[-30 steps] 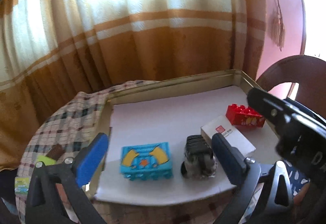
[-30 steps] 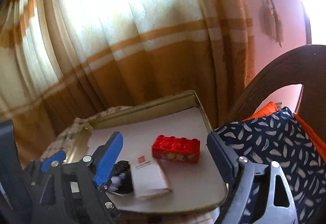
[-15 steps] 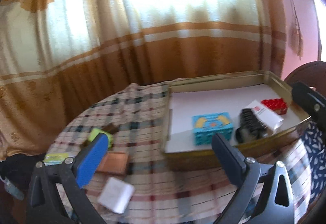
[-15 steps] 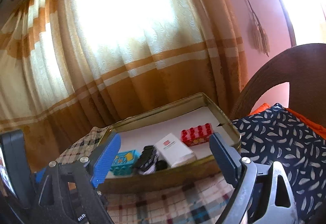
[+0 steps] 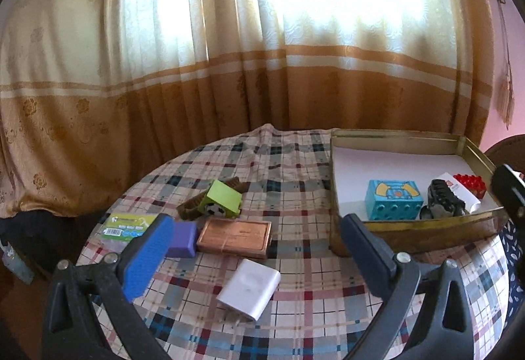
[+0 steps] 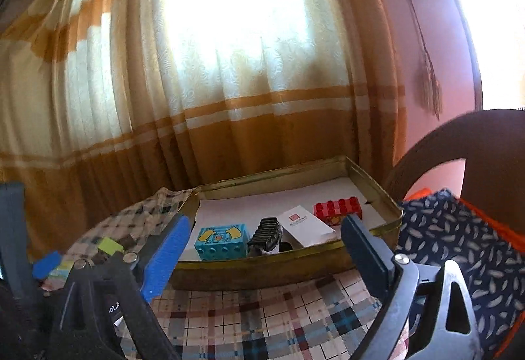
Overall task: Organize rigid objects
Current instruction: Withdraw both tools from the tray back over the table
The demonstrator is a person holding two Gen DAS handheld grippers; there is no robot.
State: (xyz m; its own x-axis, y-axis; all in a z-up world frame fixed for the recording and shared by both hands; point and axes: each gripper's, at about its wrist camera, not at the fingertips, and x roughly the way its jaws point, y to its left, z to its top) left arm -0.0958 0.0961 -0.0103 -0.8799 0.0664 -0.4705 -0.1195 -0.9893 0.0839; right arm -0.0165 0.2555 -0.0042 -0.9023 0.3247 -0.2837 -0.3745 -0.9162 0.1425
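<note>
A gold tin tray (image 5: 410, 230) on the plaid table holds a blue picture block (image 5: 392, 204), a black toy car (image 5: 443, 206), a white box (image 5: 459, 192) and a red brick (image 5: 471, 184). Left of the tray lie a green box (image 5: 224, 197), a copper-coloured case (image 5: 234, 233), a purple block (image 5: 182, 237) and a white power bank (image 5: 249, 283). My left gripper (image 5: 256, 220) hangs open above these loose items. My right gripper (image 6: 265, 222) faces the tray (image 6: 295, 256) from the near side, its jaws opening with nothing between them.
A green card pack (image 5: 128, 224) lies at the table's left edge. A chair with a dark patterned cushion (image 6: 459, 245) stands right of the table. Orange and cream curtains hang close behind the table.
Both grippers have drawn back from the tray, which now looks smaller. The left view has swung left, bringing the loose items on the cloth into sight. The right jaws stand slightly wider.
</note>
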